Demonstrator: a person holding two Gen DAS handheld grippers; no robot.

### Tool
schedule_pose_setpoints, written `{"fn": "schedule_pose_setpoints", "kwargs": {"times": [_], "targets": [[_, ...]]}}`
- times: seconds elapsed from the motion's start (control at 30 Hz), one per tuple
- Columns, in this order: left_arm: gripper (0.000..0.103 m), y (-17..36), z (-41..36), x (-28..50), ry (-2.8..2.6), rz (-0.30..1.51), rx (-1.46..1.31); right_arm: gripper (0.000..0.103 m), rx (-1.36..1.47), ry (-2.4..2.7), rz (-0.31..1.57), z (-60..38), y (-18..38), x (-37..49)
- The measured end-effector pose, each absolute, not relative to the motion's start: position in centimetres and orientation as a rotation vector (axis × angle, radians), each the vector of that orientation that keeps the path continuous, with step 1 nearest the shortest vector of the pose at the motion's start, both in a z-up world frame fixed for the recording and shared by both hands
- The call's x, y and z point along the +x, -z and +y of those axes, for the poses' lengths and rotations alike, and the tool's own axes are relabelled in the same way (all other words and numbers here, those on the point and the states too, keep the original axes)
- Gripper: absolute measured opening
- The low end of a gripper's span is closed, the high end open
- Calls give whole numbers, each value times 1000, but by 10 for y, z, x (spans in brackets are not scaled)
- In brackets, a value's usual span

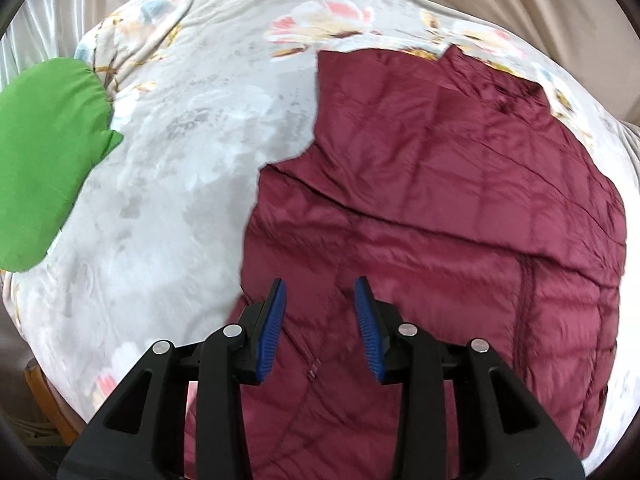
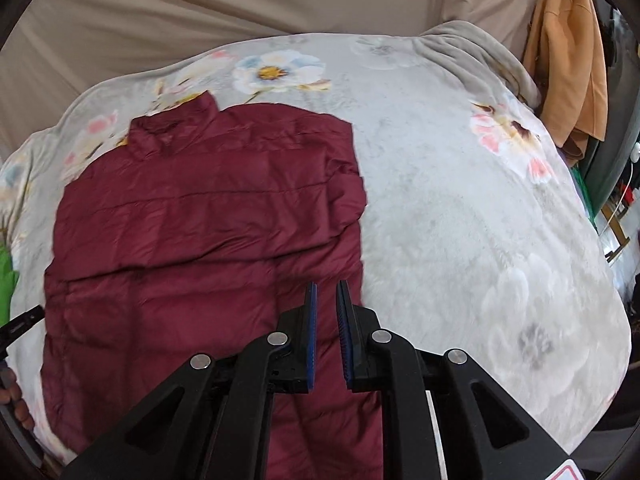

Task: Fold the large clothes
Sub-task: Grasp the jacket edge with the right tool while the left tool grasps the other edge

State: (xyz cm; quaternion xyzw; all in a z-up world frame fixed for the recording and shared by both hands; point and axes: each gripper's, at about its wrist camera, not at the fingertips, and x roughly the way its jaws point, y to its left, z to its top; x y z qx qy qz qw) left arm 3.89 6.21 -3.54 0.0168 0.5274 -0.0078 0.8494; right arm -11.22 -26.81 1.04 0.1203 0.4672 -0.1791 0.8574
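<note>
A dark red quilted puffer jacket [image 1: 440, 208] lies flat on a floral blanket [image 1: 180, 160], collar at the far end, sleeves folded in. It also shows in the right wrist view [image 2: 200, 220]. My left gripper [image 1: 321, 286] is open and empty, above the jacket's near left part. My right gripper [image 2: 326, 289] is open with a narrow gap between the jaws, empty, above the jacket's near right edge. The left gripper's tip [image 2: 20, 324] shows at the right wrist view's left edge.
A green garment [image 1: 44, 160] lies at the blanket's left edge. An orange garment [image 2: 568, 60] hangs at the far right. Beige fabric [image 2: 240, 0] covers the back. The floral blanket [image 2: 480, 220] is bare to the jacket's right. A wooden frame [image 1: 44, 396] shows at lower left.
</note>
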Motion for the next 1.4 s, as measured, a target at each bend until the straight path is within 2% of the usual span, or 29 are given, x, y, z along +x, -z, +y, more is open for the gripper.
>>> {"fn": "schedule_pose_setpoints", "kwargs": {"times": [0.37,0.57,0.63,0.73,1.0,1.3,1.37,1.4], "targets": [[37,37,50,-3,63,1146,67,14,241,343,1020,-256,-6,-140],[58,41,64,-22,51,1167,58,18,228,344,1054,-257,3,-158],[72,44,71,-27,44,1181,51,28,224,349,1064,-260,8,-165],[83,50,93,-36,37,1201,-6,43,222,366,1073,-271,18,-184],[84,83,164,-52,-35,1283,-202,52,374,361,1154,-304,59,-245],[85,104,174,-49,-16,1309,-240,57,549,299,1191,-305,91,-256],[81,106,177,-47,-9,1320,-273,57,572,293,1195,-305,94,-254],[72,105,178,-46,4,1322,-281,57,581,290,1196,-304,95,-254]]}}
